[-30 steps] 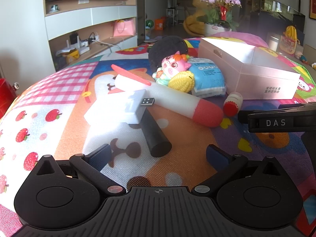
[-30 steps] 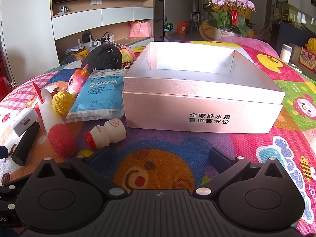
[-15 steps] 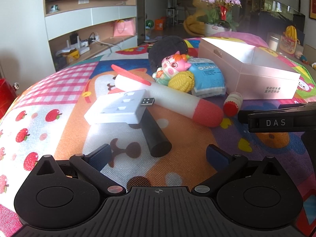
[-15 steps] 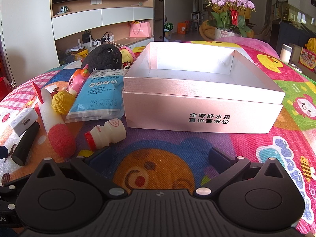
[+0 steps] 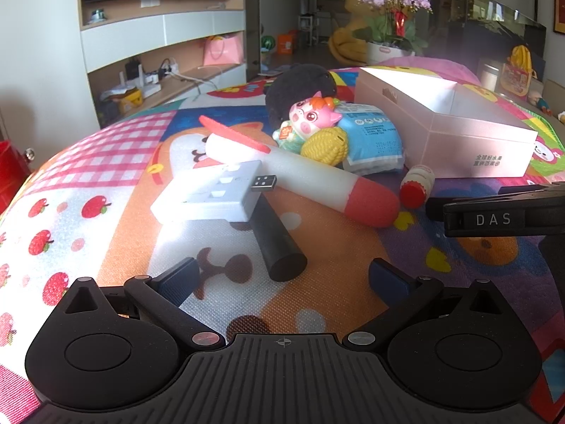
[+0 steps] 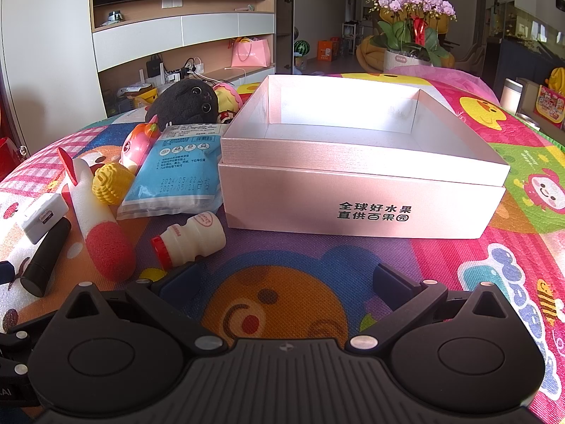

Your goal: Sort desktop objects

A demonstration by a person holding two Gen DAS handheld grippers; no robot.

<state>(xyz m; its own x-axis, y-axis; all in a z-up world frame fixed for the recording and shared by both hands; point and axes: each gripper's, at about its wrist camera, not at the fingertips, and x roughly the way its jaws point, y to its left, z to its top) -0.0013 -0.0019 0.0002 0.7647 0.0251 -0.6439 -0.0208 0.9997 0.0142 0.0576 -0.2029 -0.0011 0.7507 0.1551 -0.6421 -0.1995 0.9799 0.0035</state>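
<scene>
Left tongs [image 5: 282,275]: spread apart, empty, lower centre of frame.
Right tongs [image 6: 282,279]: spread apart, empty.
Charger [image 5: 212,190]: left of centre, lying over black tube [image 5: 277,236].
Box [image 6: 360,176]: centre, open.

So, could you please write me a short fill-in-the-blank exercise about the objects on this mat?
1. The pink box holds ____ objects so far.
2. The small bottle lying on its side has a ____ cap.
3. The white USB adapter rests partly on top of the ____ cylinder.
4. The jaws of the left hand-held gripper are ____.

Missing words: no; red; black; open
</scene>
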